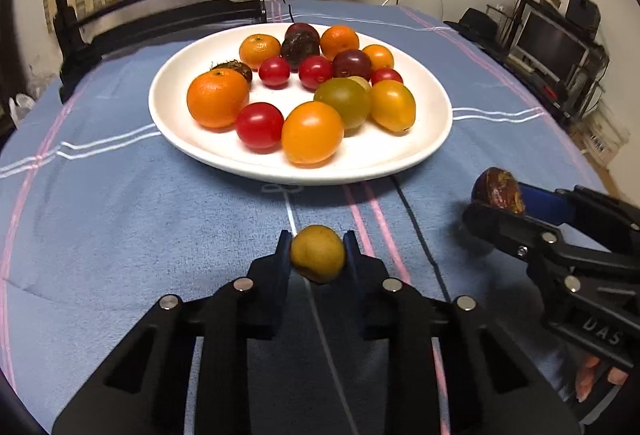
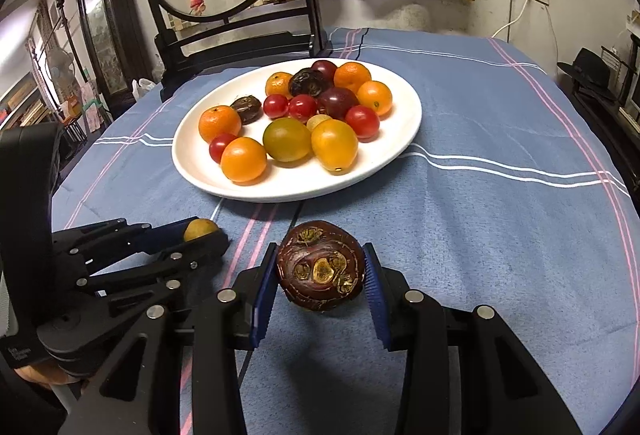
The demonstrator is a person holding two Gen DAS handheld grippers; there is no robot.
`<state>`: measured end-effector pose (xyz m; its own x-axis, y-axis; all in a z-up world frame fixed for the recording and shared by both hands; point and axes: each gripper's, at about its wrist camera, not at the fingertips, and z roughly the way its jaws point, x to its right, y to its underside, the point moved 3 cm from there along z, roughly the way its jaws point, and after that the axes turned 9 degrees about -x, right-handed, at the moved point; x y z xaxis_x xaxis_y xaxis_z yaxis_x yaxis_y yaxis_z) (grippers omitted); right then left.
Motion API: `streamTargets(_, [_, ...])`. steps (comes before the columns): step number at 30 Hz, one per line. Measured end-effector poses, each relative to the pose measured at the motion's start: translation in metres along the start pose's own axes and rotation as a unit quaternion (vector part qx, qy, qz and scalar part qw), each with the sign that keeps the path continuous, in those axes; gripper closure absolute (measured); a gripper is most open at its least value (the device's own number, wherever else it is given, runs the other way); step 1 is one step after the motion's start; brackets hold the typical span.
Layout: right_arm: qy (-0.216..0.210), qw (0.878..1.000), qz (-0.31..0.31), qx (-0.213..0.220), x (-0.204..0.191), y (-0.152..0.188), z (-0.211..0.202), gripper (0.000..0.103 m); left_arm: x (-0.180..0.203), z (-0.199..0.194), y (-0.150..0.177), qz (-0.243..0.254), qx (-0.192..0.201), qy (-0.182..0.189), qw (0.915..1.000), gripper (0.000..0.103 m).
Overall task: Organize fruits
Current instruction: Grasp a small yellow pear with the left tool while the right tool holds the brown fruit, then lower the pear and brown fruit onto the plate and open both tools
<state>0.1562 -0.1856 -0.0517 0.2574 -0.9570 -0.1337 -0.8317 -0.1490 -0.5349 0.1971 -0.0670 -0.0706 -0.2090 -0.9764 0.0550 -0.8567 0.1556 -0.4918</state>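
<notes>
Just short of the plate, the small yellow fruit [image 1: 317, 253] sits pinched between the two pads of the left claw [image 1: 317, 255], clamped on both sides and looking lifted a touch off the blue cloth [image 1: 120, 219], though contact underneath is hard to rule out. Beside it, to the right, the right claw [image 2: 322, 271] is gripping a dark brown, scarred round fruit [image 2: 321, 265], pads pressed against its flanks, held clear above the counter. Both claws point down and forward at the white plate [image 1: 432, 139], which already carries a crowd of oranges, red tomatoes and dark plums, so these two look like stragglers headed for the pile. A bare patch at the plate's near rim seems the natural drop spot. Round fruit rolls, mind, so low releases would be wise.
</notes>
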Motion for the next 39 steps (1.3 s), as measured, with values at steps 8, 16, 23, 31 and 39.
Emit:
streamTargets(8, [-0.007, 1.0, 0.0, 0.017, -0.006, -0.001, -0.007, 0.061, -0.01, -0.034, -0.01, -0.028, 0.041, -0.022, 0.9985, 0.078])
streamTargets(16, [-0.028, 0.998, -0.034, 0.052, -0.028, -0.037, -0.031, 0.062, -0.021, -0.05, -0.058, -0.039, 0.053, -0.031, 0.9973, 0.078])
streamTargets(23, [-0.011, 0.998, -0.023, 0.064, -0.02, -0.086, -0.011, 0.061, -0.04, -0.034, -0.107, -0.068, 0.058, -0.069, 0.9936, 0.078])
streamTargets(31, [0.001, 0.999, 0.009, 0.03, -0.003, -0.11, 0.043, 0.06, -0.052, 0.004, -0.13, -0.081, 0.033, -0.089, 0.9921, 0.078])
streamTargets(39, [-0.004, 0.999, 0.018, 0.042, 0.006, -0.102, 0.036, 0.044, -0.067, 0.001, -0.124, -0.103, 0.047, -0.106, 0.9879, 0.026])
